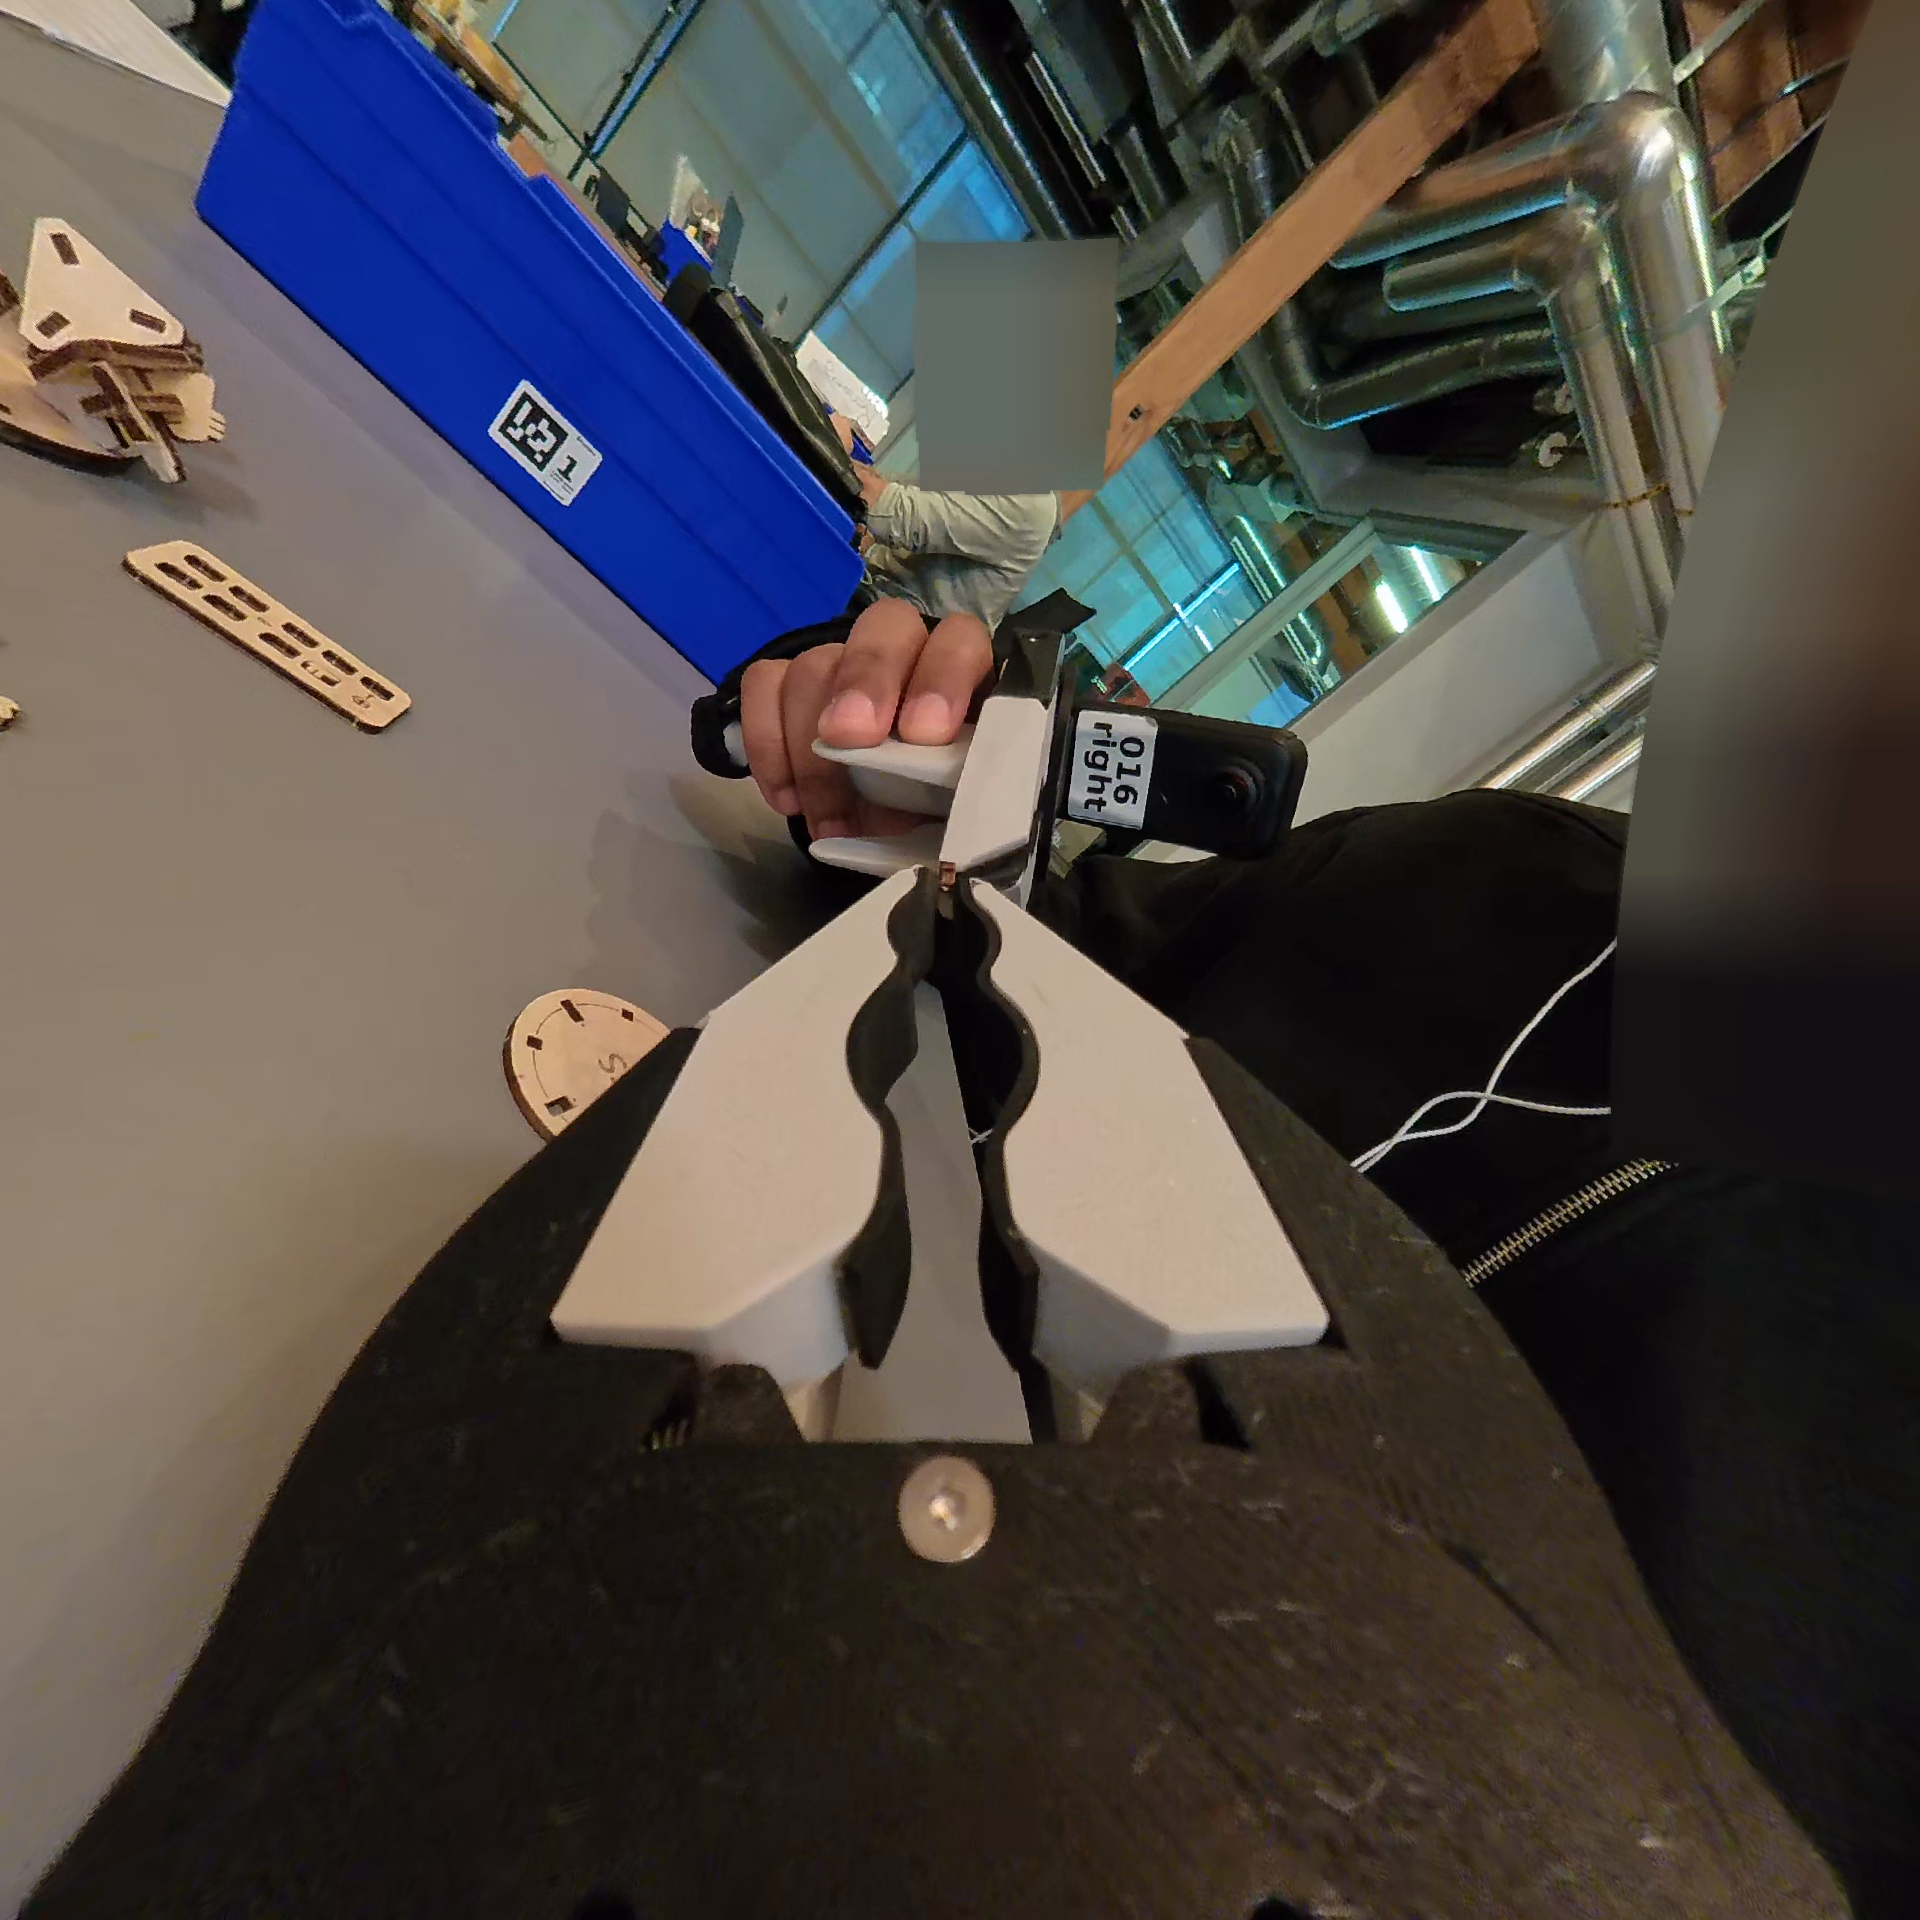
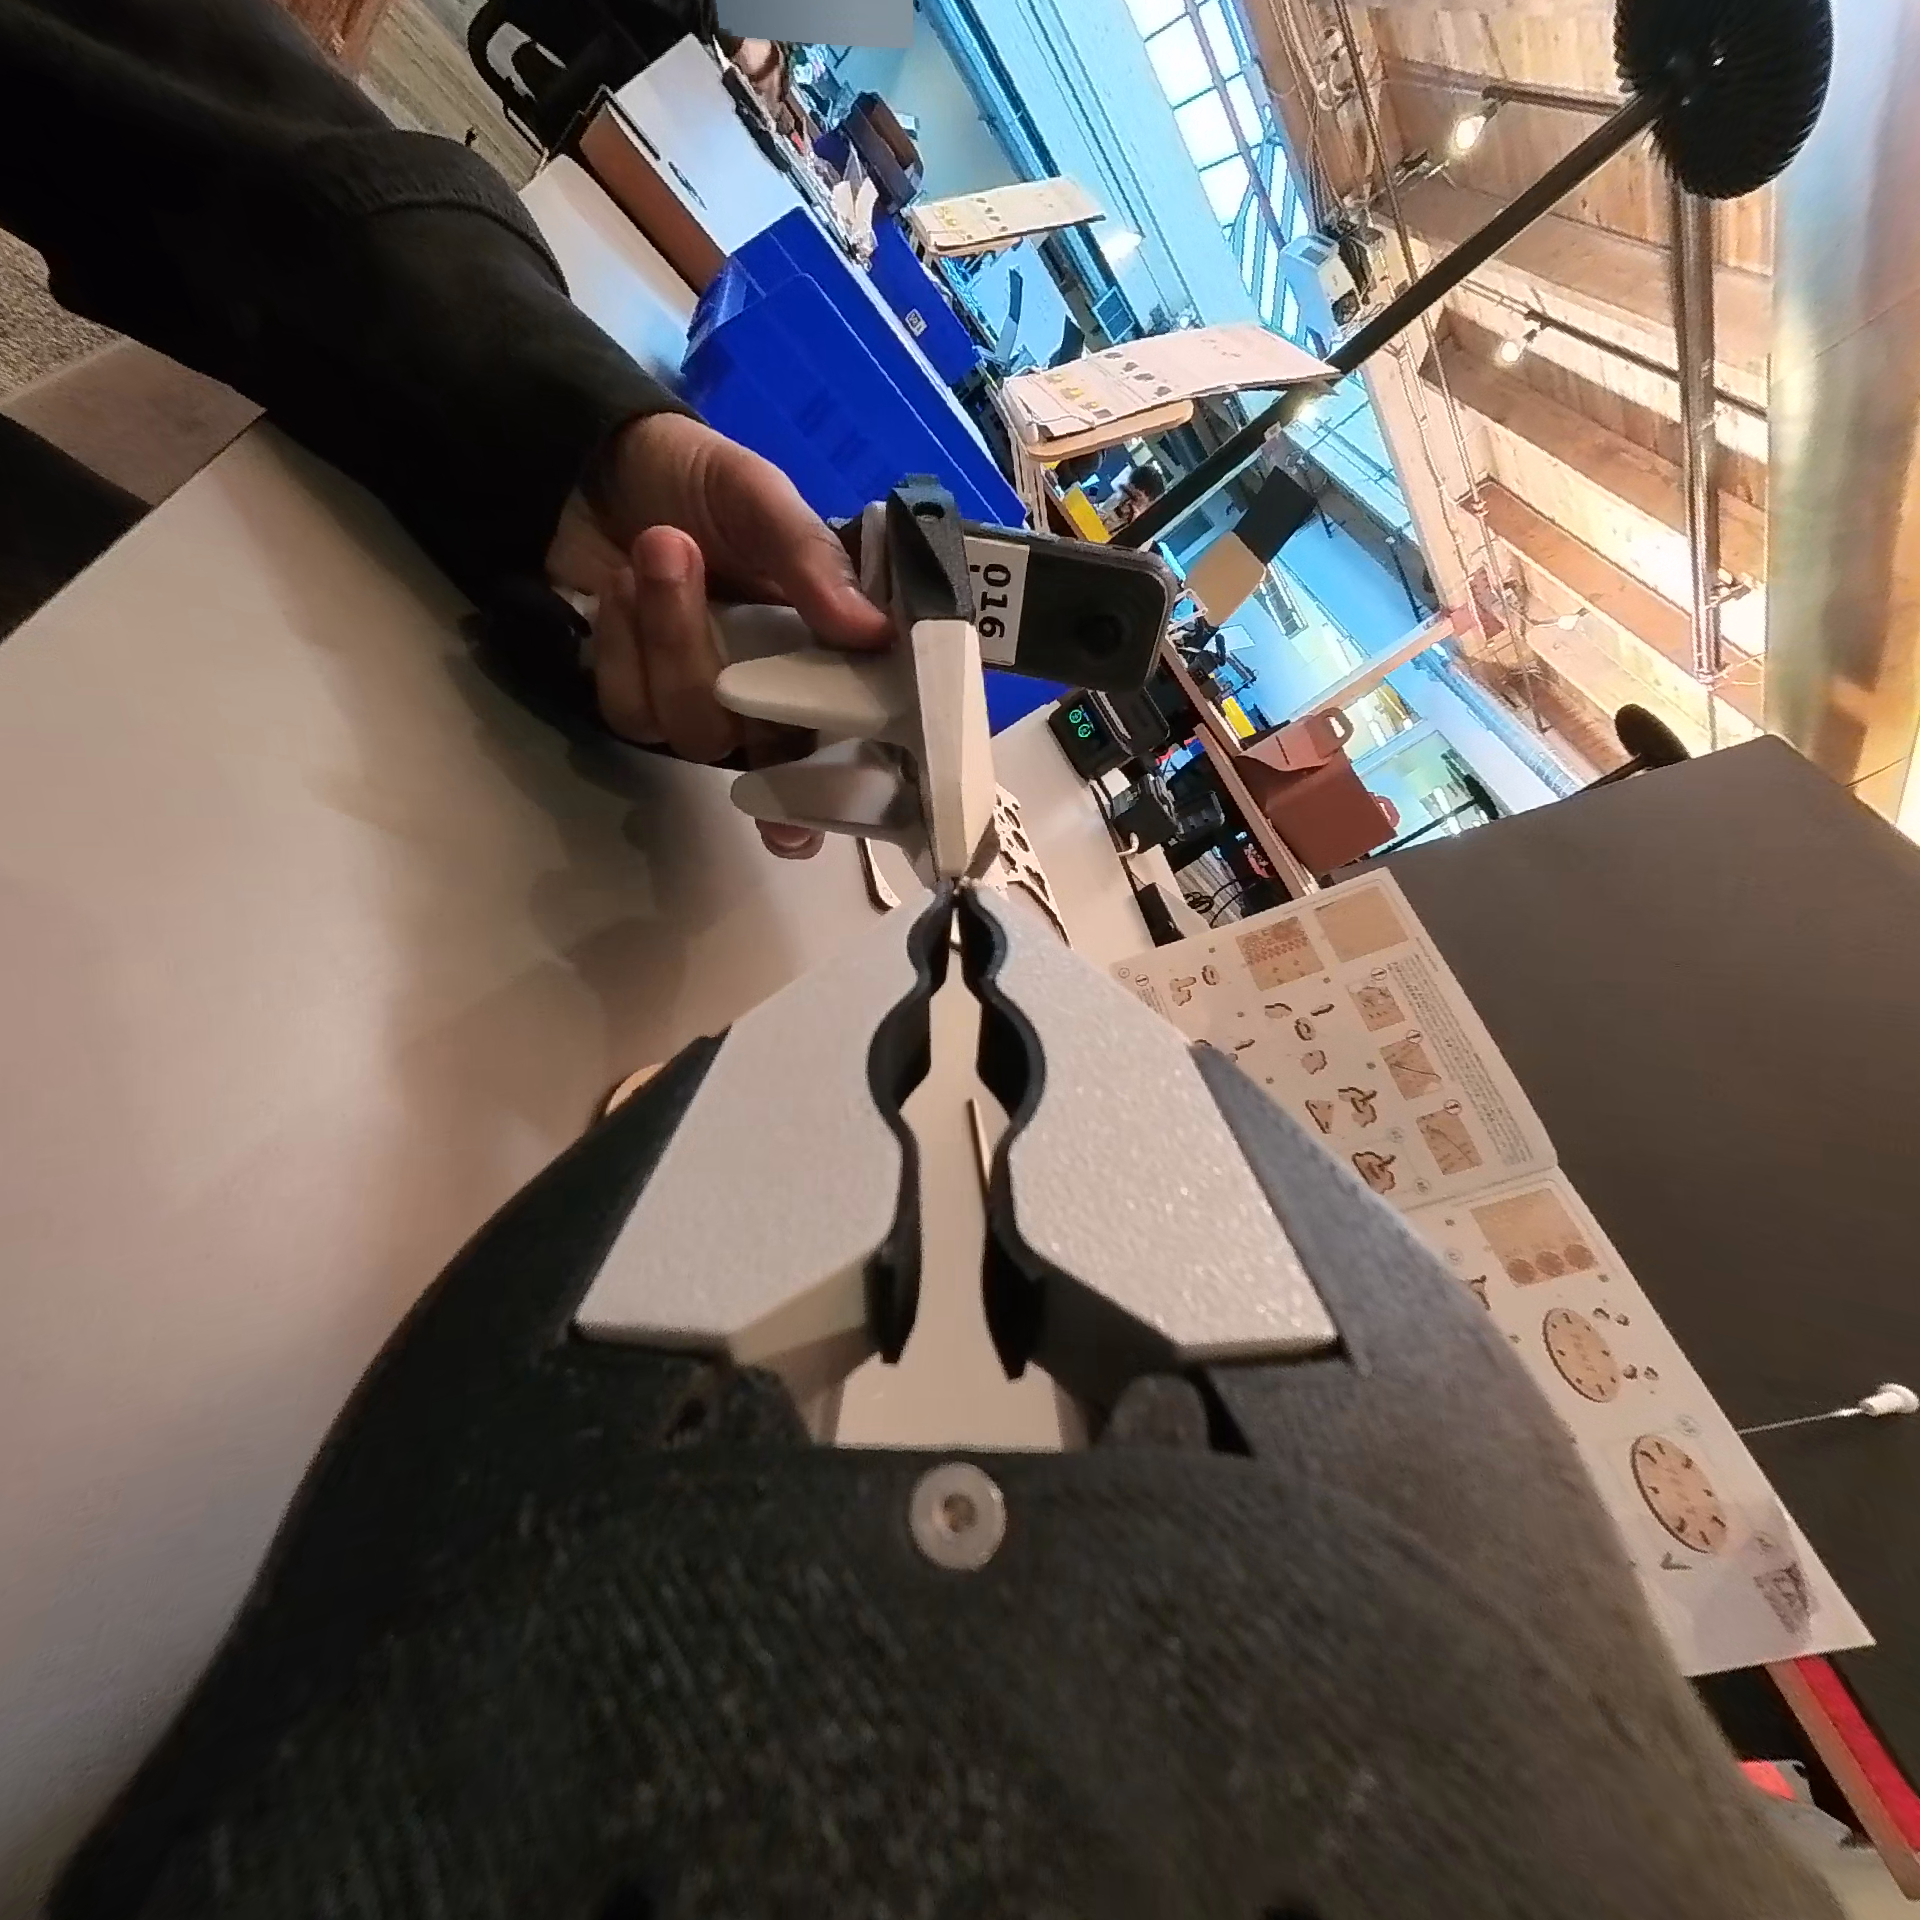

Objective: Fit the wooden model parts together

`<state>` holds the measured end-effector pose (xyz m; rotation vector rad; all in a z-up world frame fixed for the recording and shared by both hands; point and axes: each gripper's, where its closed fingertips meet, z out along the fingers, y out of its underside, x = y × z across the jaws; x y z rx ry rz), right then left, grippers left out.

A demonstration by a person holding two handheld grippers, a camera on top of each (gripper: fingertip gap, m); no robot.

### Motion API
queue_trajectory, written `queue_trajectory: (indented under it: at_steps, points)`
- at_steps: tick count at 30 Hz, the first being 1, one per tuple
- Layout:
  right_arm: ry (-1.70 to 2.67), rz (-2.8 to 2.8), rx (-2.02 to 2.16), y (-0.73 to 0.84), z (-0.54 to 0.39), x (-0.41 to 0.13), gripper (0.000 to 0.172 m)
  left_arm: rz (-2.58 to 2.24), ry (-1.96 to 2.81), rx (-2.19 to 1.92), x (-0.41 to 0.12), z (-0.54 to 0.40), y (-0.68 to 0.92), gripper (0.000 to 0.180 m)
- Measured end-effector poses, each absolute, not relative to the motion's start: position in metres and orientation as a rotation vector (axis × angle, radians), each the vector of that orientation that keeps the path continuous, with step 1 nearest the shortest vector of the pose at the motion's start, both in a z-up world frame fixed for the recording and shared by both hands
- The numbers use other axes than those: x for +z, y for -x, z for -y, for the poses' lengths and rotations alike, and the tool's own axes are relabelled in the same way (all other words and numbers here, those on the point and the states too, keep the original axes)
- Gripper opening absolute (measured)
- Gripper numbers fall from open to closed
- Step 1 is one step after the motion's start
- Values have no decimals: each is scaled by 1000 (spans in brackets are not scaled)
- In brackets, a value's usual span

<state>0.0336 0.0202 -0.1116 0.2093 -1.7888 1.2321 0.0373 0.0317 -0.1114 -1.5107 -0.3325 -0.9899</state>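
Pinching one tiny brown piece (image 1: pixel 945 879) w/ both left fingers (image 1: pixel 914 914) & right fingers (image 2: pixel 987 940), narrow; we see blue bin (image 1: pixel 447 312) at 11 o'clock, white tag (image 1: pixel 544 443), contents hidden.

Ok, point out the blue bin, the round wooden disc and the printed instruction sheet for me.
blue bin (image 1: pixel 447 343), left wrist view, on its long side wall.
round wooden disc (image 1: pixel 582 1049), left wrist view, on its flat top face.
printed instruction sheet (image 2: pixel 1455 1174), right wrist view, on the middle of the page.

Blue bin (image 1: pixel 499 312); grey table (image 1: pixel 260 935); tan slotted strip (image 1: pixel 265 634).
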Motion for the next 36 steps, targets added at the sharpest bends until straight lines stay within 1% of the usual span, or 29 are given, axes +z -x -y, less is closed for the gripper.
queue_trajectory:
  at_steps: [10,16,20,36]
  points:
    - [-240,1861,1270,-41,-14,-121,0,323,1533,-972,-114,-32,-38,0]
    - [-187,1908,1390,-44,-22,-116,10,315,1588,-960,-122,-32,-40,0]
    - [-204,2013,1371,-47,-24,-131,12,291,1629,-1001,-128,-31,-48,0]
    - [-294,2011,1300,-52,-21,-139,6,285,1711,-1022,-139,-34,-56,0]
